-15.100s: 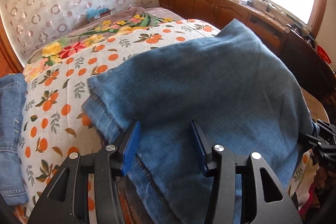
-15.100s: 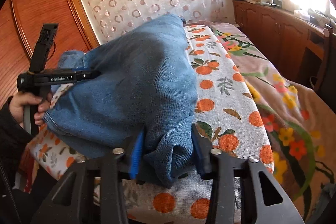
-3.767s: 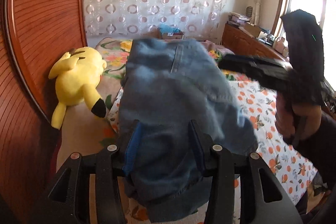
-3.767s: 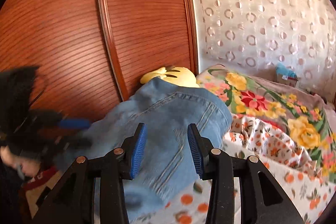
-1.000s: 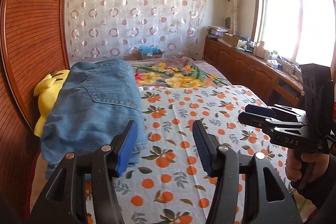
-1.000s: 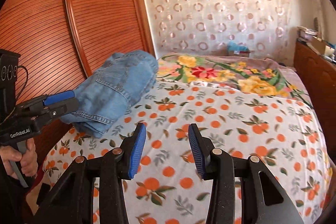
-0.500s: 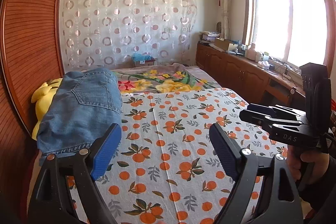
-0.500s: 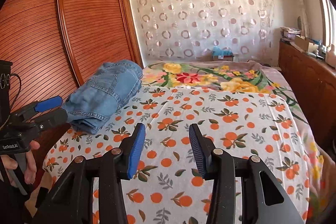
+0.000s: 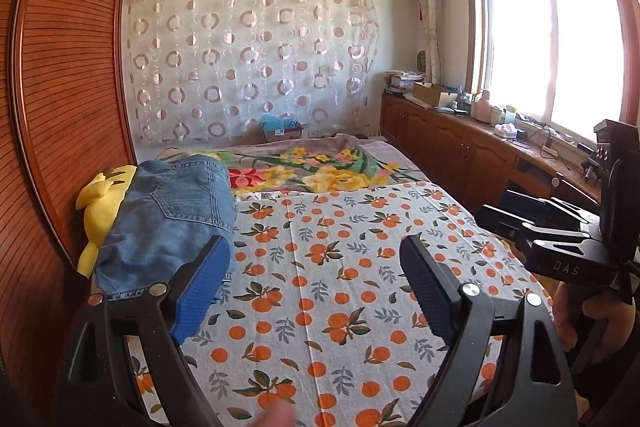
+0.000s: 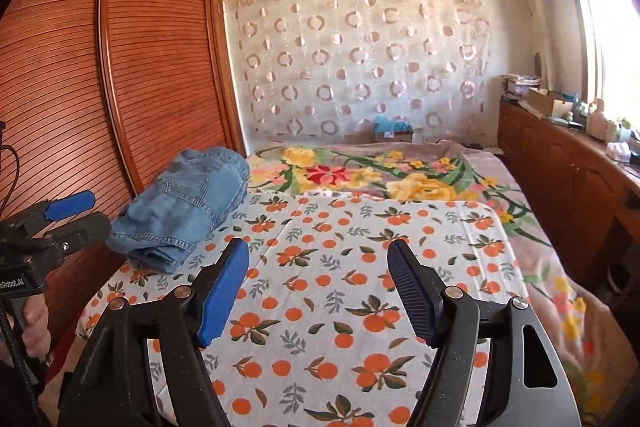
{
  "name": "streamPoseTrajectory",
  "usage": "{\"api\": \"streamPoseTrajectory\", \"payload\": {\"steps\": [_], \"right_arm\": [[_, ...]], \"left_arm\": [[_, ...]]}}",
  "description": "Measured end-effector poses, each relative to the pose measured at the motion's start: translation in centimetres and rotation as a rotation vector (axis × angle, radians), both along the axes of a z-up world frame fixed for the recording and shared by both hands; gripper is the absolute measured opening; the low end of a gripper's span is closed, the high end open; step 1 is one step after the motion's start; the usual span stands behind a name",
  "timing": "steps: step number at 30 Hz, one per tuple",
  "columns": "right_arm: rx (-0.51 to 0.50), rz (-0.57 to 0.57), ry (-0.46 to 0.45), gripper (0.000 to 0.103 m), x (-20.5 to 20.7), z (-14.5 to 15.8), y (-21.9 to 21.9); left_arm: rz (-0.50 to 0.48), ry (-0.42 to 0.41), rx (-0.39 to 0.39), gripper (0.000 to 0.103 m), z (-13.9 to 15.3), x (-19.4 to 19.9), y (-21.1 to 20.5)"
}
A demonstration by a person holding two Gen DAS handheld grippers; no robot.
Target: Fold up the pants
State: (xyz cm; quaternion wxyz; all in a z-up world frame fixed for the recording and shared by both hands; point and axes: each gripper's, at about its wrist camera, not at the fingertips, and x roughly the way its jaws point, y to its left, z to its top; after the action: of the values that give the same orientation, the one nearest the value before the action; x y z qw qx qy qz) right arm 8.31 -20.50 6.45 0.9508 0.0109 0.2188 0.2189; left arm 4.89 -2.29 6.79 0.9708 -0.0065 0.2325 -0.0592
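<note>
A: The folded jeans (image 9: 172,215) lie at the left edge of the bed (image 9: 340,287), on the orange-print sheet (image 10: 360,287), partly over a yellow plush toy (image 9: 100,203) beside the wardrobe (image 10: 120,67). Denim looks soft but weighty — a thick bundle that would probably sag if lifted by one corner.

B: Best taken at the stacked hem edges nearest the cameras, both sides at once. The long axis runs from the near edge away toward the curtain (image 9: 248,67), back pocket up.

A: And the fingers?

B: The left gripper (image 9: 316,291) stands wide with nothing between; the right gripper (image 10: 316,291) has just been opening, also empty — both well clear of the jeans
</note>
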Motion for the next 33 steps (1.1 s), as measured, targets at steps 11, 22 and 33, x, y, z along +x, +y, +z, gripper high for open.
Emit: {"api": "streamPoseTrajectory", "payload": {"steps": [11, 22, 33], "right_arm": [[-0.026, -0.051, -0.02, 0.074, -3.4, 0.1, 0.1], [-0.009, -0.041, -0.001, 0.074, -3.4, -0.3, -0.6], [-0.03, -0.043, -0.028, 0.074, -3.9, -0.2, -1.0]], "left_arm": [[0.056, -0.001, 0.011, 0.087, 0.0, -1.7, -0.3], [0.085, 0.021, 0.012, 0.087, -0.9, -2.0, 0.6], [0.103, 0.026, 0.013, 0.087, -1.2, -1.8, 0.8]]}}
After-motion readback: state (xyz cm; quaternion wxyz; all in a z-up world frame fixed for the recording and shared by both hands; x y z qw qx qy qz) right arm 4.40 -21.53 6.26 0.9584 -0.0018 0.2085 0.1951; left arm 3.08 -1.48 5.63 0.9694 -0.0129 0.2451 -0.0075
